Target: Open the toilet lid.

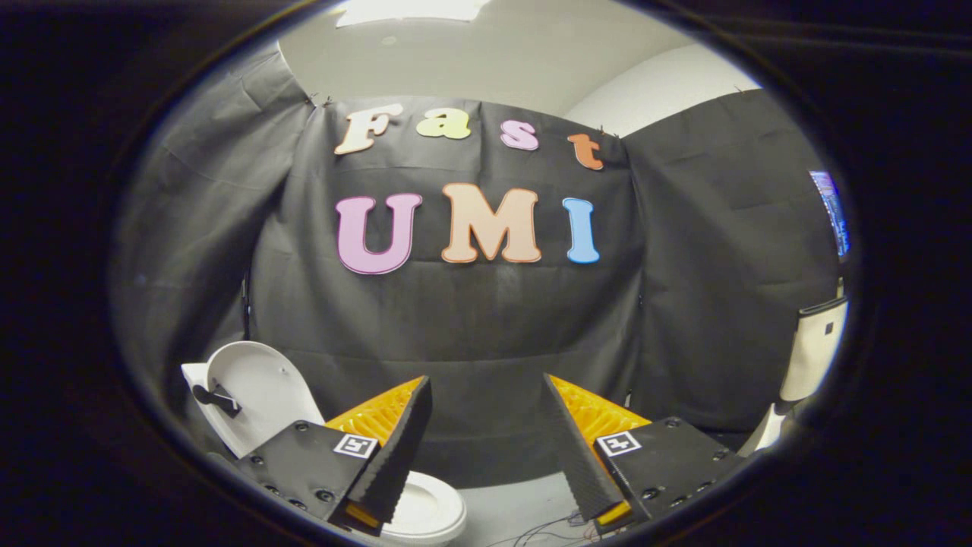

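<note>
Toilet lid (pixel 254 395) stands raised and tilted back, beyond the tool's (pixel 486 444) left finger, above the white seat (pixel 429 513); the tool is wide open, gripping nothing, and a nudge could likely tip the lid back down

No readable text, brand name or number stands on any object here. The only signs are two small square black-and-white markers (pixel 355 446), one on the black base of each finger of the hand-held gripper (pixel 486 441), whose fingers are spread apart with nothing between them; their blocky pattern spells no letters. A lit screen (pixel 833 210) sits beyond the right finger at the side of the booth, too small and blurred to make anything out on it.
</note>
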Motion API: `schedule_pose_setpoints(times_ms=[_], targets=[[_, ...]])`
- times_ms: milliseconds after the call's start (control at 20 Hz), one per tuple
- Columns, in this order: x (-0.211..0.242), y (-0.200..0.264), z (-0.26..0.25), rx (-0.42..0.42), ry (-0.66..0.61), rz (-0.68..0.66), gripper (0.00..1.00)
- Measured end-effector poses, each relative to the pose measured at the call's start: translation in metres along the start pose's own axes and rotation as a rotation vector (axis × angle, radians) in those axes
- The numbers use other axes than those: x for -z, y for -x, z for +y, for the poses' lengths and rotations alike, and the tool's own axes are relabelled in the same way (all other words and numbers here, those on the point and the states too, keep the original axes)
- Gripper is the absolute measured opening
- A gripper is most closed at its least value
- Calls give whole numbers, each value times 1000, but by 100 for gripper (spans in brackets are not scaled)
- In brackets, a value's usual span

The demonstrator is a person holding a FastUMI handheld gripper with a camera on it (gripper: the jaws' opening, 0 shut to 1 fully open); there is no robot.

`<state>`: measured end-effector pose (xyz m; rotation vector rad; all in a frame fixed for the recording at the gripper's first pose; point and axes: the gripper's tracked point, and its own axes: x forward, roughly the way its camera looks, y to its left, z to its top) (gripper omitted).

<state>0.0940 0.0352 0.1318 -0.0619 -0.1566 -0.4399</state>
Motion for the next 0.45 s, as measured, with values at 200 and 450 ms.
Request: schedule_pose_setpoints(times_ms=[200,450], targets=[[20,2,-10,-77,-33,29,89],[55,9,-5,-221,-56,112,89]])
